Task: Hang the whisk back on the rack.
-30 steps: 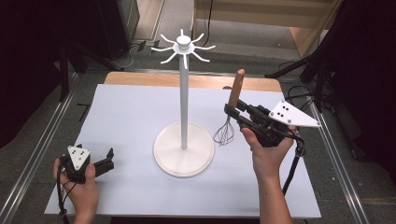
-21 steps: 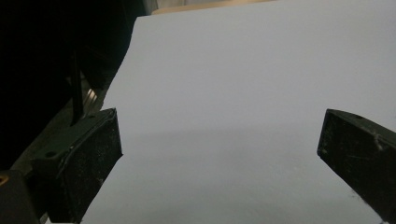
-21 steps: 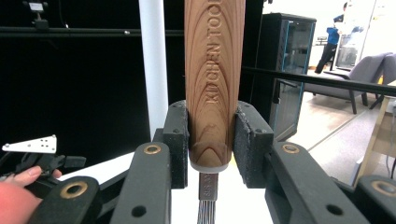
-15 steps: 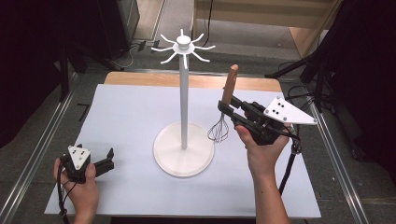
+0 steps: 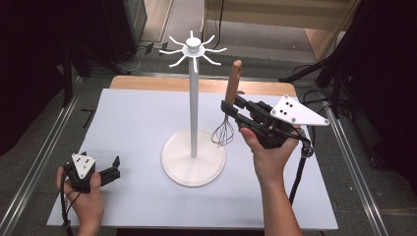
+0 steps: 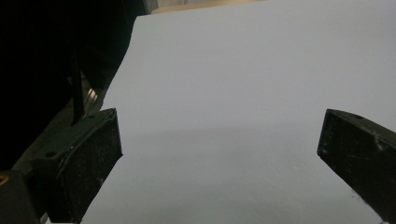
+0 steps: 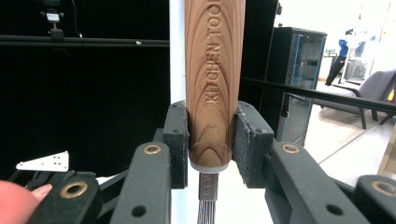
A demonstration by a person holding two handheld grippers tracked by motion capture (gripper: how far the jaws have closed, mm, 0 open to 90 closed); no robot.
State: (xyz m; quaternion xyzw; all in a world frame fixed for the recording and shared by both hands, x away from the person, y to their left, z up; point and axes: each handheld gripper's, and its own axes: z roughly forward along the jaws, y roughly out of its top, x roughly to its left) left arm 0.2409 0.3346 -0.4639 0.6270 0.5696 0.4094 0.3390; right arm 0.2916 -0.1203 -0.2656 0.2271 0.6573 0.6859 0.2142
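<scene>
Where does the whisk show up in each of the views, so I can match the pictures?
High view: the whisk stands upright right of centre, wooden handle up, wire head down, clamped by the right gripper beside the white stand.
Left gripper view: the whisk is not in this picture; it shows the table.
Right gripper view: the whisk is at centre, handle clamped between the two jaws.
Shared landmark: the stand's white pole, just behind the handle.

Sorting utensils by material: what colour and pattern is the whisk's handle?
Brown wood grain on the whisk handle, clearest in the right gripper view.
</scene>
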